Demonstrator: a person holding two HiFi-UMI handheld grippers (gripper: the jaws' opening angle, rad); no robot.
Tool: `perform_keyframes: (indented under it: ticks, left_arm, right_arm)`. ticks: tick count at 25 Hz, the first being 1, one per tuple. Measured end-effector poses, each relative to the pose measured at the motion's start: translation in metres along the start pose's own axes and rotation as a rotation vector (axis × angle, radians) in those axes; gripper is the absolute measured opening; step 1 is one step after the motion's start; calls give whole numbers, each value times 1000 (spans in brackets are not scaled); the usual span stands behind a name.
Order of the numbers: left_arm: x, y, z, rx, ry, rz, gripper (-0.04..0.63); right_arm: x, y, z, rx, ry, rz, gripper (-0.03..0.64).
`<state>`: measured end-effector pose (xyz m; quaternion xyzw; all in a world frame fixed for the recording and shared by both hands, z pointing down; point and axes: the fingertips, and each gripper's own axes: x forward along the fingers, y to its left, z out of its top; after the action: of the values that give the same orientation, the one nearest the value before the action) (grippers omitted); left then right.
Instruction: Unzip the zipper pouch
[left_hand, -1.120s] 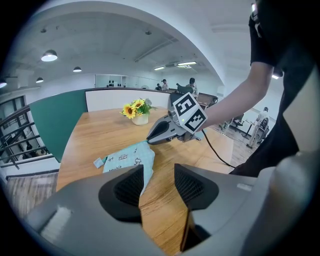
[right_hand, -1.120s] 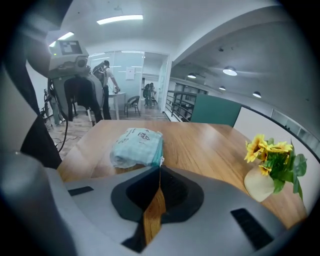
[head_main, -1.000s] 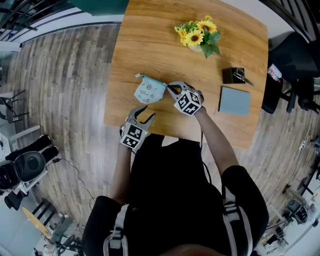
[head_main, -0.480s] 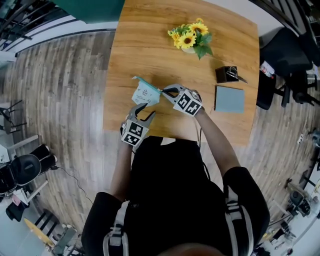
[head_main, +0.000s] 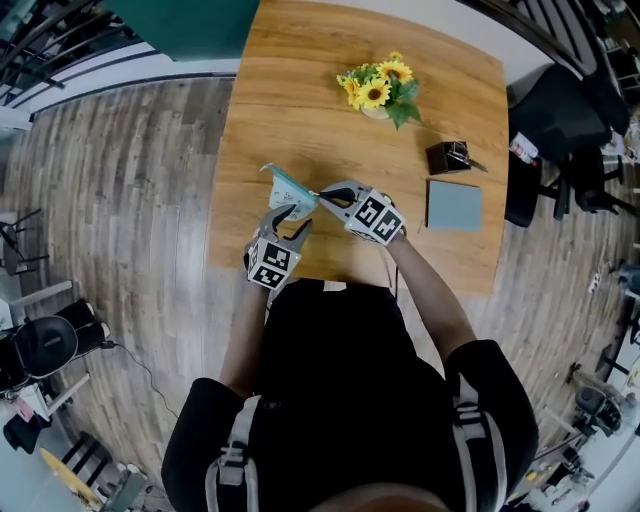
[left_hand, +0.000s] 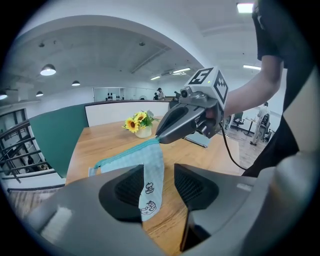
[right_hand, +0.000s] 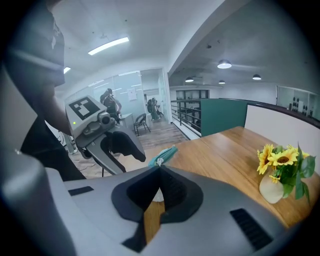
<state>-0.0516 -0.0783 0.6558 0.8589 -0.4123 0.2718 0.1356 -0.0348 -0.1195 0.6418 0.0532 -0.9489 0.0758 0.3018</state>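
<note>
The light blue zipper pouch (head_main: 287, 187) with small cartoon prints hangs above the wooden table (head_main: 300, 70), held by its right end. My right gripper (head_main: 322, 193) is shut on the zipper pull at that end; in the right gripper view the pull (right_hand: 159, 161) shows just past the closed tips. My left gripper (head_main: 292, 218) is open. In the left gripper view the pouch's lower flap (left_hand: 150, 185) hangs between the two pads, with a gap on its right side. The right gripper (left_hand: 159, 139) pinches the pouch just beyond.
A vase of sunflowers (head_main: 378, 92) stands at the table's far middle. A small black holder (head_main: 448, 157) and a grey-blue notebook (head_main: 454, 205) lie to the right. The table's near edge is just below the grippers. Dark chairs (head_main: 560, 130) stand at the right.
The right gripper has lifted the pouch's end off the table. The left gripper has come up and forward, so its open jaws now straddle the hanging pouch.
</note>
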Motion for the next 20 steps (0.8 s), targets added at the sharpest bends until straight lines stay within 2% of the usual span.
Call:
perform_keyframes:
  ticks: [7,13,16,20]
  left_arm:
    - [-9,12,12,6,-58,37,190]
    - [-11,10,37,37,-119,30,190]
    - [-10,8,44,56,-133,29,191]
    - [-9,13,53,75,-138,64,192]
  right_arm:
    - [-8,7,35,27,-40,-16,3]
    - [-15,12,39,20,-4,-64,3]
    - [-17,16,46,51,-24,-70,3]
    - [-22,19,57,72,-55,-77,3]
